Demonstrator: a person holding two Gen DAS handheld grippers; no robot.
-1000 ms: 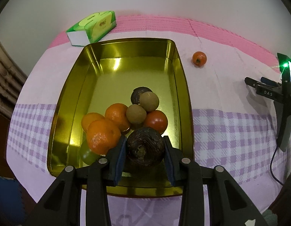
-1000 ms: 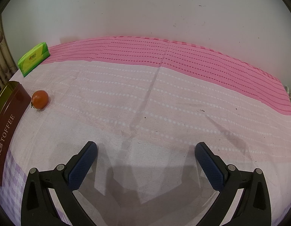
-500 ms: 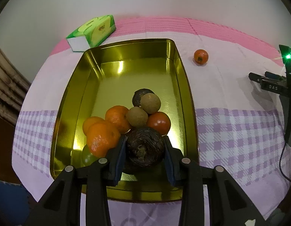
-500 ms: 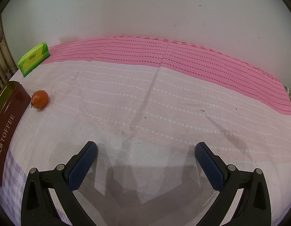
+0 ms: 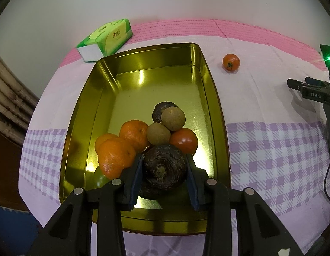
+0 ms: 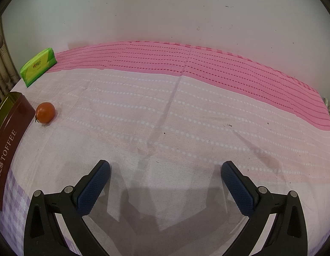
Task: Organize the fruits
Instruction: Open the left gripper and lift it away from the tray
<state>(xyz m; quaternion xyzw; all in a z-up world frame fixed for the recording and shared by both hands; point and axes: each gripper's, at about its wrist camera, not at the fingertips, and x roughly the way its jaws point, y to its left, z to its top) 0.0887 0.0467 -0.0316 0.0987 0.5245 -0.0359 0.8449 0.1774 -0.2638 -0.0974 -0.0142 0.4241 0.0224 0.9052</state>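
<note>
Fruits, left wrist view: left hand-held gripper (image 5: 164,176) pinches a dark wrinkled round fruit (image 5: 163,169) over the near end of the gold rectangular tin (image 5: 105,98), beside oranges, brown fruits and tomato; release comes next. Right wrist view: right hand-held gripper (image 6: 165,184) spread, empty; stray red tomato (image 6: 45,112) lies on the surface beside the tin, probably next.

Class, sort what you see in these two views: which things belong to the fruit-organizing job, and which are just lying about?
Belongs to the job:
- gold tin
- dark fruit held by the left gripper
- fruit pile in the tin
- loose tomato on the cloth
- right gripper, open

Just lying about:
- green tissue pack
- pink tablecloth
</note>
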